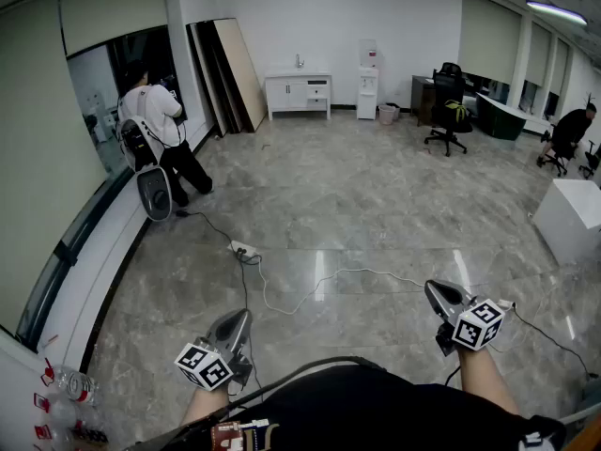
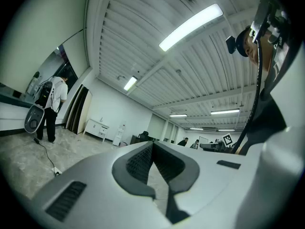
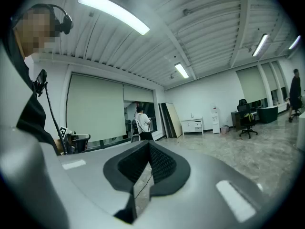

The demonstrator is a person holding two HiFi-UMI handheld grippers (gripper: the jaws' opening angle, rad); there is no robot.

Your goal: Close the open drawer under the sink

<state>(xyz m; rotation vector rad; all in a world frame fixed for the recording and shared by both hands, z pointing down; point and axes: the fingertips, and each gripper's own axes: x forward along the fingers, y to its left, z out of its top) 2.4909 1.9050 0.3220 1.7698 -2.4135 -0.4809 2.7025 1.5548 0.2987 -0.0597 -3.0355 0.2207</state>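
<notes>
The white sink cabinet stands against the far wall, a tap on top and a drawer at its right side; from here I cannot tell how far the drawer is out. It also shows small in the left gripper view as the cabinet and in the right gripper view as the cabinet. My left gripper and right gripper are held close to my body, far from the cabinet. Both point out over the floor. Each has its jaws together with nothing between them, left gripper, right gripper.
A person with a backpack stands at the left window beside a grey device. A power strip and white cable lie on the marble floor. Leaning boards, a water dispenser, an office chair and a white box ring the room.
</notes>
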